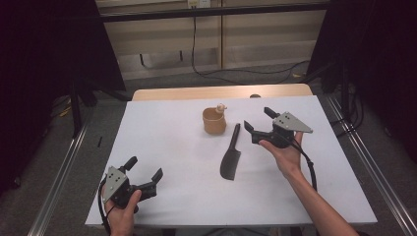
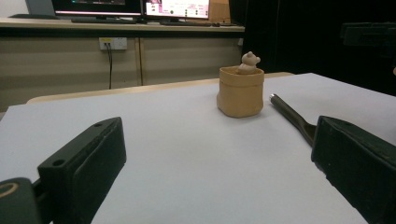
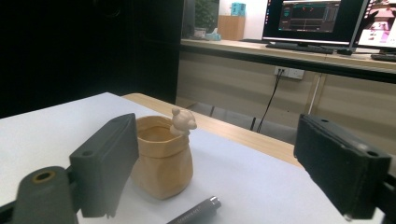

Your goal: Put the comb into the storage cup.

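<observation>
The left gripper (image 1: pixel 144 173) sits nearest, low at the near-left corner of the counter (image 1: pixel 172 147), its jaws spread wide and holding nothing; in the left gripper view they frame bare white surface, with the cup and the comb's handle farther off between them.

The counter itself is the largest thing here — a white sheet over a wooden top, whose far edge shows beyond the sheet. Next in size is the right gripper (image 1: pixel 258 120), raised in the person's right hand (image 1: pixel 286 155) just right of the comb and cup, jaws also wide apart and empty. In the right gripper view the cup stands between them but farther off, partly behind the nearer jaw, not touched.

The black comb (image 1: pixel 231 155) lies flat near the middle of the counter, handle pointing away toward the cup, toothed end toward the person. The small tan cup (image 1: pixel 214 121) stands upright just beyond the handle, a little bear figure (image 1: pixel 222 107) perched at its rim.

As a judgement, the work has barely begun: nothing is gripped, comb and cup lie apart, and the right gripper is merely poised near them — the grasp is all yet to come.
</observation>
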### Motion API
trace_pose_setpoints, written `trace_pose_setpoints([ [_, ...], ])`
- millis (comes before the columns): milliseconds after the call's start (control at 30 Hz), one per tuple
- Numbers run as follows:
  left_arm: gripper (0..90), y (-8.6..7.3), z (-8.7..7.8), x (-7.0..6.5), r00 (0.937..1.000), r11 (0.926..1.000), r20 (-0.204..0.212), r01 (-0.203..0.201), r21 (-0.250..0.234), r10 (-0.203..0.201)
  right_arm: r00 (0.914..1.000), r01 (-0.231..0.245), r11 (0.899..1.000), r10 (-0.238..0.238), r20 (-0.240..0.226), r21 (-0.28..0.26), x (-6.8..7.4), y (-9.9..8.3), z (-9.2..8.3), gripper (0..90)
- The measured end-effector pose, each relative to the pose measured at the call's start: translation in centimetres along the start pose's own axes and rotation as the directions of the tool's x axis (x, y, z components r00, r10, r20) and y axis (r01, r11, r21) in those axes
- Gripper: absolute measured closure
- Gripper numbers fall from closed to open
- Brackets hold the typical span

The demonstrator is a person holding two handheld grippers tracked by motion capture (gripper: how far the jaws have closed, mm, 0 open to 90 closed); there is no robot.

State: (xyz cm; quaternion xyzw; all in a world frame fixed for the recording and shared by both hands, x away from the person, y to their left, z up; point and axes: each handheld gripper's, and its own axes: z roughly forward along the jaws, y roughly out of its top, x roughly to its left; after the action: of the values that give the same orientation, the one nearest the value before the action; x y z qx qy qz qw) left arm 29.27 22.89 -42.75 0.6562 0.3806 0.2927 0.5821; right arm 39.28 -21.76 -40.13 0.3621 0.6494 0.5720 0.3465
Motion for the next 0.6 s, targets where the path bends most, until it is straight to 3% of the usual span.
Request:
trace_pose_setpoints([
  [400,3.2,0.0,0.0,0.1,1.0,1.0,0.001,-0.006,0.004,0.006,0.9997,-0.003,0.999,0.003,-0.024,0.032,0.1,-0.6,2.4,29.2],
  [533,3.2,0.0,0.0,0.1,1.0,1.0,0.0,-0.003,0.003,0.003,0.999,-0.029,0.998,0.03,-0.033,0.047,-0.1,-1.1,2.4,35.6],
  [600,3.2,0.0,0.0,0.1,1.0,1.0,0.0,-0.006,0.007,0.006,0.9992,-0.007,0.998,0.01,-0.039,0.069,0.0,-1.4,2.4,40.0],
])
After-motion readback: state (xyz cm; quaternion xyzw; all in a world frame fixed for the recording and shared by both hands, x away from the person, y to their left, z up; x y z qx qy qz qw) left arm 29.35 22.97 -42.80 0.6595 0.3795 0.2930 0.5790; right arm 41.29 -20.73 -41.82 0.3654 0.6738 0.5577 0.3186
